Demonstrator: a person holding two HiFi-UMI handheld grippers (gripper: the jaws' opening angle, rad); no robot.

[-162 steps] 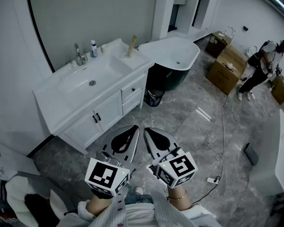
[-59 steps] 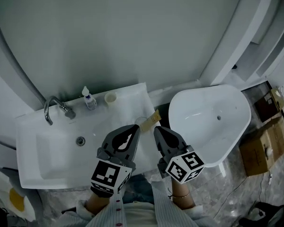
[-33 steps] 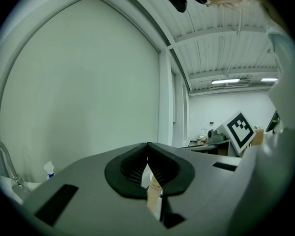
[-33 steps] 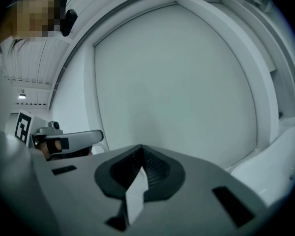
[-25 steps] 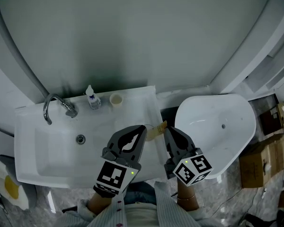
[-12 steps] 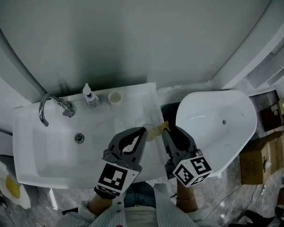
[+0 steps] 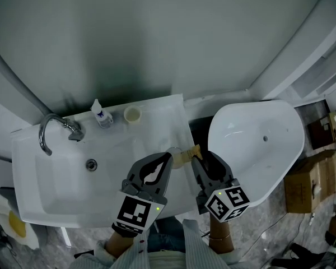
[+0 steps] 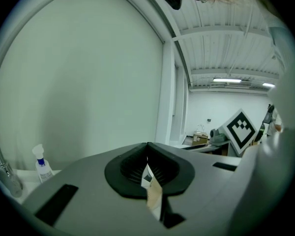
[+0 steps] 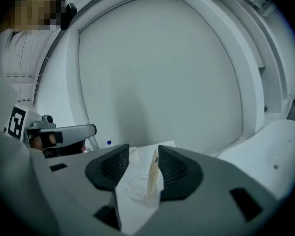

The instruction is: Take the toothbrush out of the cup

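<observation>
the right gripper is hanging with its jaws spread, having just been opening. the toothbrush, in a tan wrapper, is rising between them, nearer the right-hand jaw. whether that pad is brushing the wrapper is hard to tell, but nothing is pinching it. the toothbrush is sitting in the clear cup, tilting toward the bathtub.

the left gripper is holding its jaws pressed together at the tips with nothing clamped, just left of the cup over the front of the counter.

the cup is standing close to the counter's right edge, where a dark gap is separating the vanity from the tub rim. to the left the basin is dropping away, so the flat strip round the cup is narrow. behind it, bare counter is running back to a small cup by the wall. a bottle and the faucet are standing well off to the left. above the cup nothing is crowding the toothbrush, and the wall is lying well behind.
</observation>
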